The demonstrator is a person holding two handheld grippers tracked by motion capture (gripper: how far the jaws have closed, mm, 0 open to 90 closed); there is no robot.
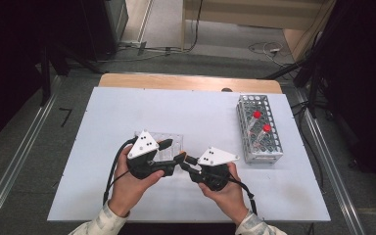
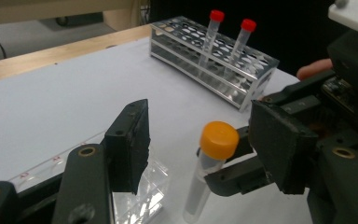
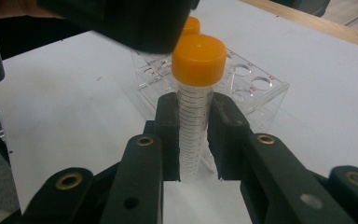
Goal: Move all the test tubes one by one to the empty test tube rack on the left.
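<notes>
Tube (image 3: 193, 116) with an orange cap (image 3: 198, 58) stands clamped upright between the jaws of the right gripper (image 1: 188, 160), just right of a clear rack (image 1: 169, 142) near the middle of the white table (image 1: 103, 161), with a metal rack (image 1: 259, 129) holding two red-capped tubes (image 2: 240, 42) at the far right. The left gripper (image 1: 174, 152) has its jaws wide apart and empty, one on either side of the cap. If the cap is to be unscrewed, as seems likely, the left jaws should close squarely on it while the right keeps the tube from turning.
</notes>
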